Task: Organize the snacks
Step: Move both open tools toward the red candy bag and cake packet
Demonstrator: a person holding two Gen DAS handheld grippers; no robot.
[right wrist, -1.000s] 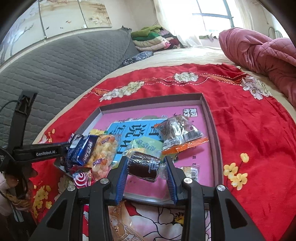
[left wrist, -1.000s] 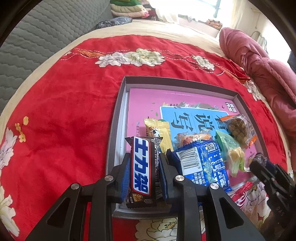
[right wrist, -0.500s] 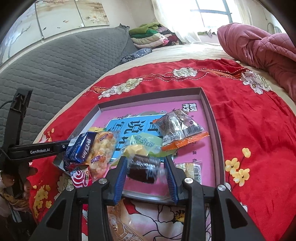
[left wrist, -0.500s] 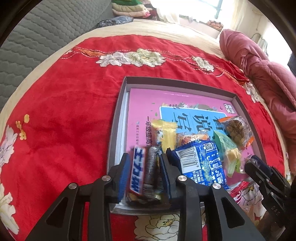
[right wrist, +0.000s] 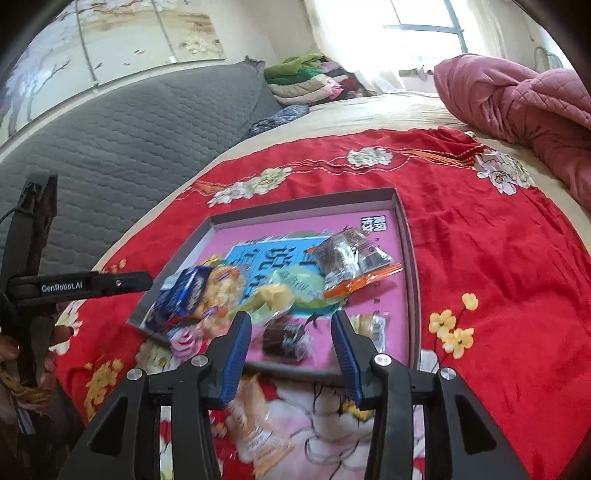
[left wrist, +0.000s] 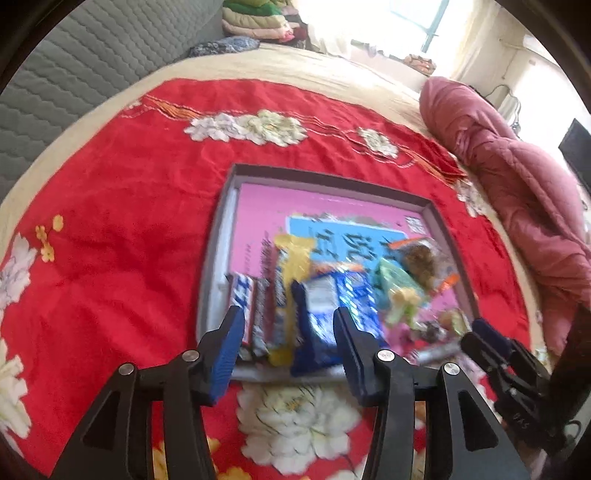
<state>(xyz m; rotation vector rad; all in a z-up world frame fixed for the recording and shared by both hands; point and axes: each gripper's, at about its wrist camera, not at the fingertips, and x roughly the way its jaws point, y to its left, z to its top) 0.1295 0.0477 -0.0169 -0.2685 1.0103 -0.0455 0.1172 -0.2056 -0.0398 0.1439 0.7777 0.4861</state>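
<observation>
Both claws are opening w/ nothing pinched: left gripper (left wrist: pixel 288 334) above the candy bar (left wrist: pixel 243 308), right gripper (right wrist: pixel 291 338) above the brown cake (right wrist: pixel 284 338), both snacks dropped in the tray (right wrist: pixel 413 280). Claws should be lifted straight up so no wrappers get dragged.

We're in a home bedroom here, and the evidence is all around: a wide bed (right wrist: pixel 424 110) spread with a red flowered blanket (right wrist: pixel 498 258), a bunched pink quilt (right wrist: pixel 524 99) at its far right corner, a grey quilted headboard (right wrist: pixel 129 125) along the left edge. Folded clothes (right wrist: pixel 303 79) are stacked at the far left corner, sunlight pours through a curtained window (right wrist: pixel 417 26), and a blossom mural (right wrist: pixel 110 37) decorates the wall.
</observation>
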